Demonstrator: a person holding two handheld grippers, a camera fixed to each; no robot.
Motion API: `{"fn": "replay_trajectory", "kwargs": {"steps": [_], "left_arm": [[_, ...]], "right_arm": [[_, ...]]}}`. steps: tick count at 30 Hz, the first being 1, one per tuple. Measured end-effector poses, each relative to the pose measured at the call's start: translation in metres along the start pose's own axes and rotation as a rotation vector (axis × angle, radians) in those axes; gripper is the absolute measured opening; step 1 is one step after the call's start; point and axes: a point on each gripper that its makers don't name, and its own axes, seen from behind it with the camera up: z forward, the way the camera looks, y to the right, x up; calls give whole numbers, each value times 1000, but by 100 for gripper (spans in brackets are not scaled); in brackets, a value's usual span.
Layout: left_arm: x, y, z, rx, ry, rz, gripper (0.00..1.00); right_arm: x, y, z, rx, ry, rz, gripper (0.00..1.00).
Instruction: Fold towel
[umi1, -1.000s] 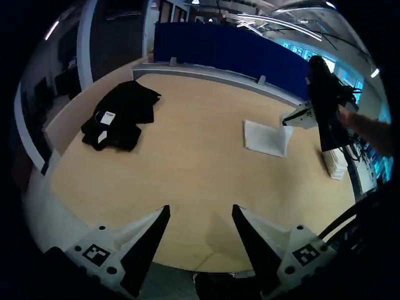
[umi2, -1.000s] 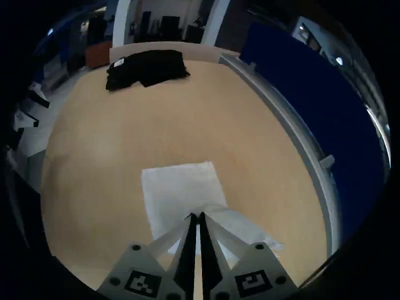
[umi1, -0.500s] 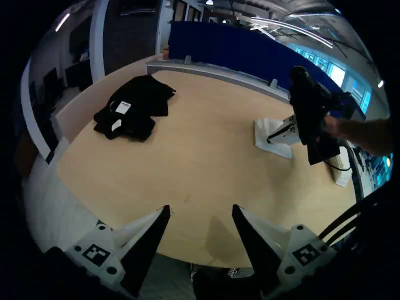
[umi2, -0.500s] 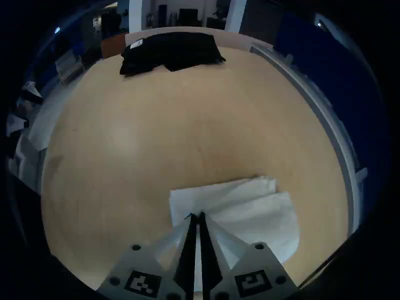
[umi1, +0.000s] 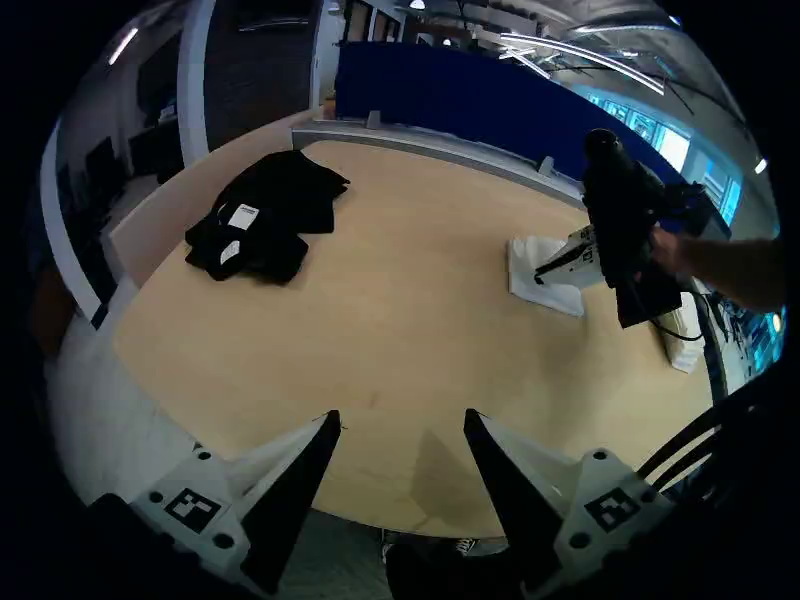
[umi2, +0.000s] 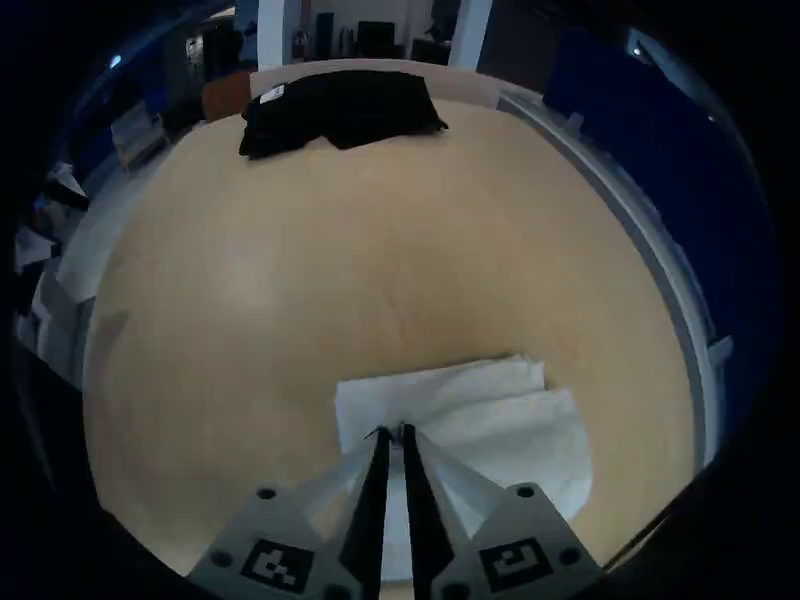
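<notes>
Left gripper (umi1: 400, 420): released, spread wide above the table's (umi1: 400, 310) near edge.
Right gripper (umi2: 392, 433): nearly closed over the folded white towel (umi2: 490, 405); grasp cannot be told.
Black garment (umi1: 265, 215): far left.

light wood table (umi1: 400, 290) | blue partition (umi1: 470, 95) behind | strip lights (umi1: 580, 55) overhead | windows (umi1: 670, 148) beyond

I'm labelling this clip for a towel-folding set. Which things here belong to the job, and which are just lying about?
Part of the job:
- white towel, folded over on the table
- right gripper, at the towel's near edge
- left gripper, open, well away from the towel

Just lying about:
- pile of black clothes
- blue partition behind the table
</notes>
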Motion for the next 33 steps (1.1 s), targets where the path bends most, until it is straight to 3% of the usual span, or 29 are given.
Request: {"fn": "replay_trajectory", "kwargs": {"steps": [2, 5, 8, 18, 33], "left_arm": [[0, 0, 0, -1, 0, 0, 92], [0, 1, 0, -2, -1, -1, 92], [1, 1, 0, -1, -1, -2, 92], [4, 4, 0, -3, 3, 4, 92], [15, 7, 11, -26, 5, 38, 92]], "right_arm": [[1, 2, -1, -9, 6, -1, 25], [3, 3, -2, -10, 16, -1, 48], [4, 2, -4, -6, 27, 4, 60], [-5, 3, -13, -19, 35, 29, 61], [-61, -4, -42, -68, 15, 143, 62]]}}
